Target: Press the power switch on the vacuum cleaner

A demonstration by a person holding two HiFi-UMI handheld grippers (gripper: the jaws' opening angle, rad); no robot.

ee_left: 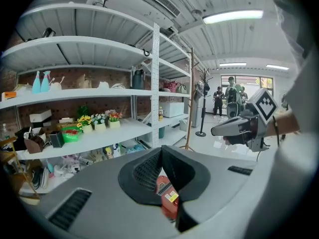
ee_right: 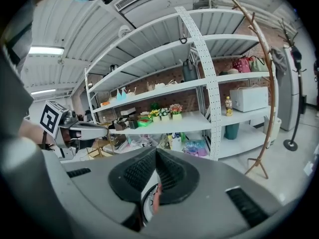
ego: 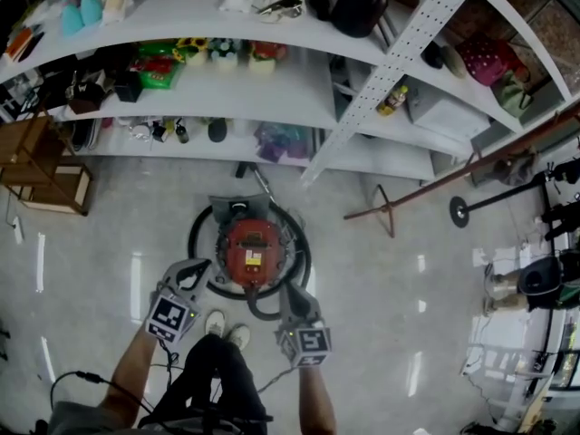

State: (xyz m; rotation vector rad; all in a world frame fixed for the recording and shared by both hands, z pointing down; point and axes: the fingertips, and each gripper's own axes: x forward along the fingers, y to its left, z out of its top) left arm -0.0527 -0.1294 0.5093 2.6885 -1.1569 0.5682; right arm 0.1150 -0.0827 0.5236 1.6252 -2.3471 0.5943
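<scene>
The red vacuum cleaner (ego: 251,250) stands on the floor in front of the shelves, with its black hose (ego: 201,243) coiled round it. In the head view my left gripper (ego: 192,272) hangs over the vacuum's left edge and my right gripper (ego: 292,294) over its near right edge. Both are shut with nothing held. In the left gripper view the jaws (ee_left: 161,152) meet, with the red vacuum body (ee_left: 168,197) below them and the right gripper (ee_left: 238,128) beyond. In the right gripper view the shut jaws (ee_right: 156,154) stand over the vacuum's rim (ee_right: 147,203). No switch can be made out.
White shelves (ego: 272,89) full of small goods run along the far side. A wooden coat stand (ego: 426,188) rises at the right, a wooden stool (ego: 45,175) stands at the left. My white shoes (ego: 227,326) are just behind the vacuum. People stand far off (ee_left: 219,101).
</scene>
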